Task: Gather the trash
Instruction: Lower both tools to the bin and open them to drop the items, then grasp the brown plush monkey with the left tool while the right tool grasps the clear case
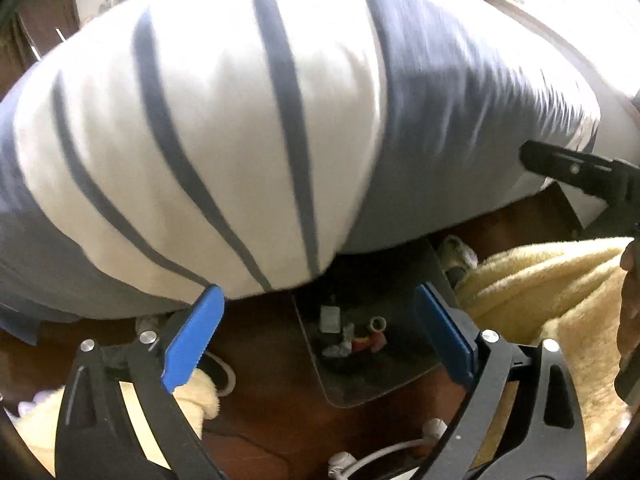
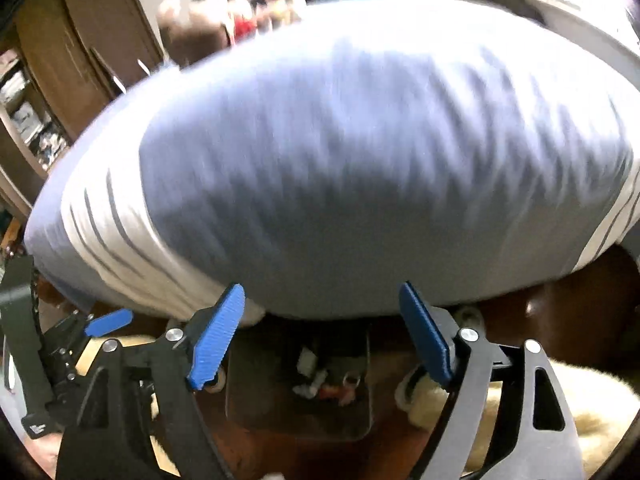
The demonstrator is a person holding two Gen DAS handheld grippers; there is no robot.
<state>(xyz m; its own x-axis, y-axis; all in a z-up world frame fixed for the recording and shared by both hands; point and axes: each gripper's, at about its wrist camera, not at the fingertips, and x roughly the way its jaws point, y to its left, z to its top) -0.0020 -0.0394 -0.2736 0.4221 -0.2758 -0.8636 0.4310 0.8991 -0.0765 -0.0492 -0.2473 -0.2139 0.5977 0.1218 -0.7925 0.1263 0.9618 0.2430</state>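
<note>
While our 2 grippers point steeply down, a big pillow point(image 1: 240, 128) with blue and white stripes fills most of both views, blurred. We see our left gripper point(image 1: 320, 332) with its blue pads spread wide and nothing between them; its left pad tip sits right at the pillow's lower edge, though we cannot tell whether it touches. Our right gripper point(image 2: 320, 336) also stands with its pads wide apart and empty, both tips just at the pillow's bottom edge. Below that edge we see a dark tray point(image 1: 400, 380) on the reddish-brown floor point(image 1: 264, 420), holding a few small bits of trash point(image 1: 352, 336): a grey piece, a short tube end, something red. In both views the tray lies in the gap between our pads, lower down and apart from them. Open room is narrow: the pillow overhangs the tray's far side, a cream fluffy blanket point(image 1: 540, 292) crowds the right, and another cream fold point(image 1: 196, 396) sits by the left pad. White cable and plugs point(image 1: 384, 456) lie on the floor at the near edge. Wooden cabinet doors point(image 2: 88, 40) stand beyond the pillow on the left, well apart from us.
</note>
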